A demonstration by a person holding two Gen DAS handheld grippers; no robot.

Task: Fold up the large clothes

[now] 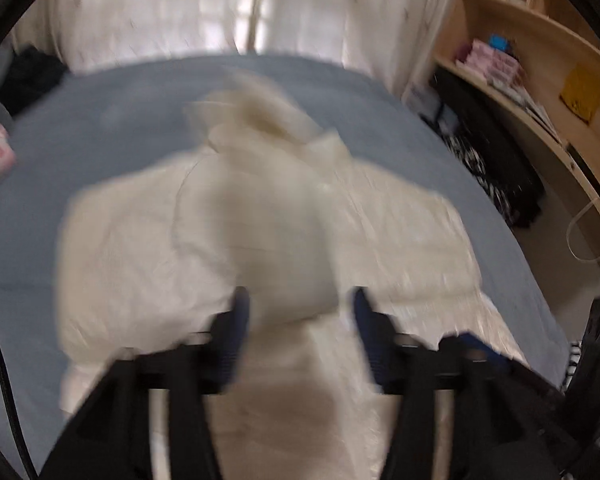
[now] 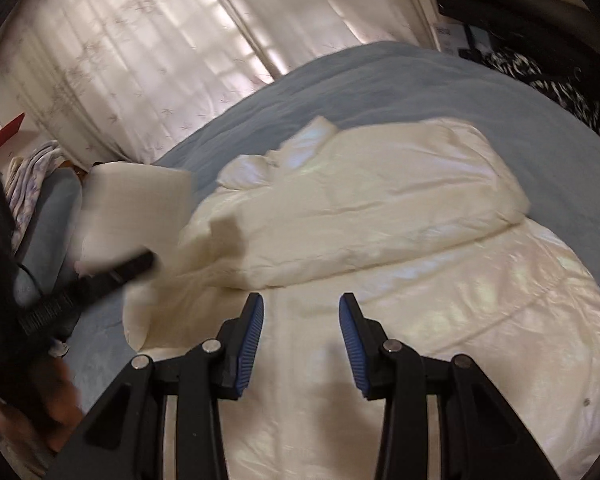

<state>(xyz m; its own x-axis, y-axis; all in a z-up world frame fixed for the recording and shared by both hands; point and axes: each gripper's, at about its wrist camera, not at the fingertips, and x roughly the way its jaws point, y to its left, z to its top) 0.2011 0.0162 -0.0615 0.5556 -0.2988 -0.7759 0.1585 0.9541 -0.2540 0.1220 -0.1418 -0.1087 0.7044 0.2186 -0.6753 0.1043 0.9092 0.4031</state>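
A large cream puffy jacket (image 2: 380,216) lies on the blue bed (image 2: 340,80), partly folded, with a sleeve laid across the body. My right gripper (image 2: 301,312) is open and empty, hovering over the jacket's lower part. My left gripper (image 1: 298,304) is open, its view blurred by motion; a cream sleeve (image 1: 268,216) hangs in front of the gap between its fingers, and I cannot tell if it touches them. The jacket (image 1: 400,232) spreads below. The left gripper also shows blurred at the left of the right wrist view (image 2: 112,272), beside a cream flap (image 2: 136,200).
White curtains (image 2: 140,60) hang behind the bed. A wooden shelf unit (image 1: 540,60) with small items stands at the right, dark patterned clothes (image 1: 496,168) beneath it. Clothes and a pillow (image 2: 36,176) lie at the bed's left edge.
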